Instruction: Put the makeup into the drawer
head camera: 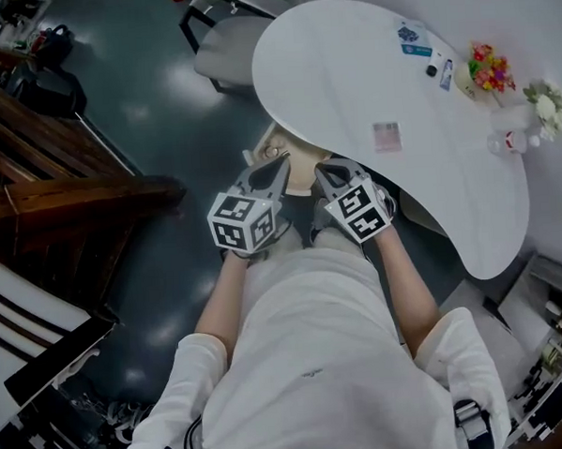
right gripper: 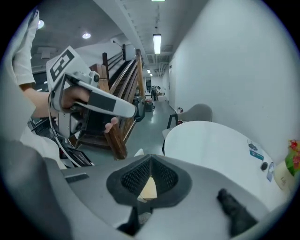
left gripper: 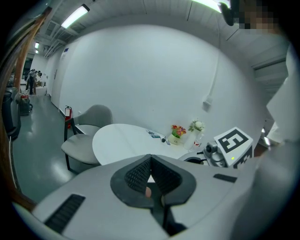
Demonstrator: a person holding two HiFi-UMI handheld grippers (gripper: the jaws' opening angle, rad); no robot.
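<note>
1. While hovering side by side, the left gripper (head camera: 279,164) and right gripper (head camera: 324,169) are holding their jaws clenched.
2. The makeup (head camera: 386,135) is lying on the white table (head camera: 329,66), ahead-right of them, labels unreadable.
3. The table's edge is curving just ahead; open floor (head camera: 162,112) is spreading left.

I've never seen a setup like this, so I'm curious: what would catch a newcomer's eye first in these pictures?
Probably the two hand-held tools at the centre of the head view, the left gripper and right gripper, each carrying a black-and-white patterned cube, jaws together. Next, the big curved white table at the right, with bright flowers at its edge by the wall, and the dark wooden staircase at the left.
</note>
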